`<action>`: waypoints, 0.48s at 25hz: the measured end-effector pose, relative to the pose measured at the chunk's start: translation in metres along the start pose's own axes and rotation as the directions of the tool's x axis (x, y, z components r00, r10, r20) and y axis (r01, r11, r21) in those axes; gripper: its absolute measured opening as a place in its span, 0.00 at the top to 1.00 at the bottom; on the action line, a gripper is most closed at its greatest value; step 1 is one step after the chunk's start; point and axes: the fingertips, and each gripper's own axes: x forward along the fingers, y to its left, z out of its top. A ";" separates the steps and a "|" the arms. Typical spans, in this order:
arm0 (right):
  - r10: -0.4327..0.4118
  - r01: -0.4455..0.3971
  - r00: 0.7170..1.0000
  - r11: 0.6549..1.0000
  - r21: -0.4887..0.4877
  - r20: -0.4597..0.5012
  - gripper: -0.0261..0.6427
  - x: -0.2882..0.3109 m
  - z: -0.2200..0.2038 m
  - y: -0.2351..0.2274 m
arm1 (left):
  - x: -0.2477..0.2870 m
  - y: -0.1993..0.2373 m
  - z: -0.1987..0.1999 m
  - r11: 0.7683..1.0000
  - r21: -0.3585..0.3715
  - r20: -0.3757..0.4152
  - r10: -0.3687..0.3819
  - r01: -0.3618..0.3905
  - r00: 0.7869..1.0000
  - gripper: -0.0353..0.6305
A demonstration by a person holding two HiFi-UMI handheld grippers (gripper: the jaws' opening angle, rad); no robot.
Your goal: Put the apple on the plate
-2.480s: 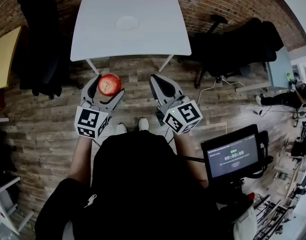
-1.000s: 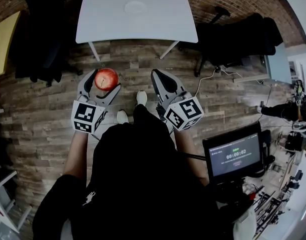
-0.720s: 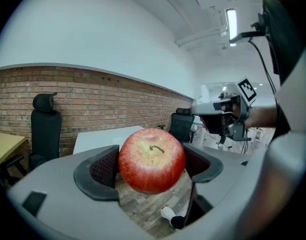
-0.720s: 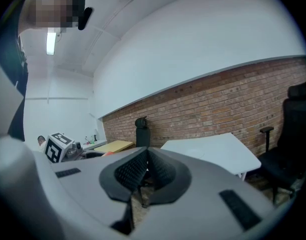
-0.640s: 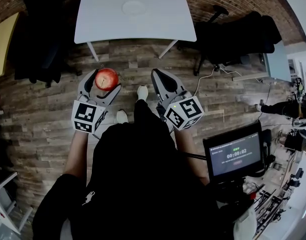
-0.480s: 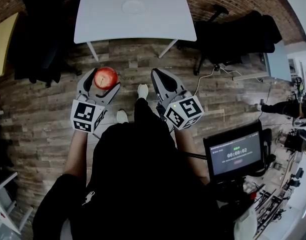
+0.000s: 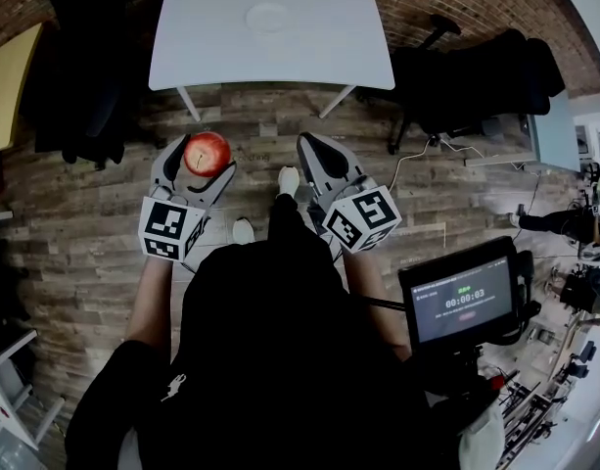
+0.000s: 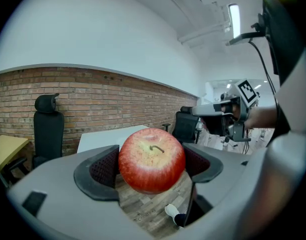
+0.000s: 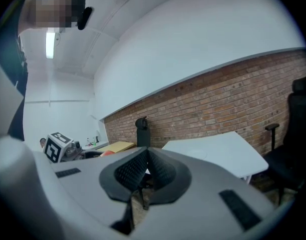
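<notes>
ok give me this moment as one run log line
left gripper: shut on red apple | right gripper: shut, empty | plate: empty, on white table ahead | placement: not yet done

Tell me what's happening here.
A person stands on a wood floor with a claw in each hand. The left claw is clamped on a red apple, held in the air in front of them. The right claw is shut and empty. The white plate sits on the white table ahead, so the apple is not yet on it.
</notes>
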 end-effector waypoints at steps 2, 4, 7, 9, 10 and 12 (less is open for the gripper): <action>0.002 -0.002 1.000 1.000 0.006 -0.004 0.96 0.007 0.001 -0.010 | 0.010 0.004 0.004 1.000 0.006 0.000 0.002 -0.002 1.000 0.34; 0.004 -0.004 1.000 1.000 0.011 -0.008 0.96 0.012 0.003 -0.019 | 0.020 0.007 0.007 1.000 0.011 -0.004 0.004 -0.004 1.000 0.34; 0.009 -0.009 1.000 1.000 0.016 -0.016 0.96 0.019 0.004 -0.033 | 0.034 0.008 0.012 1.000 0.008 -0.010 0.002 -0.002 1.000 0.34; 0.010 -0.010 1.000 1.000 0.020 -0.018 0.96 0.024 0.005 -0.047 | 0.049 0.008 0.015 1.000 0.012 -0.012 -0.002 0.002 1.000 0.34; 0.010 -0.010 1.000 1.000 0.024 -0.019 0.96 0.027 0.005 -0.056 | 0.059 0.007 0.017 1.000 0.013 -0.014 -0.004 0.005 1.000 0.34; 0.012 -0.011 1.000 0.999 0.031 -0.022 0.96 0.034 0.005 -0.076 | 0.079 0.007 0.019 1.000 0.013 -0.022 -0.008 0.008 1.000 0.34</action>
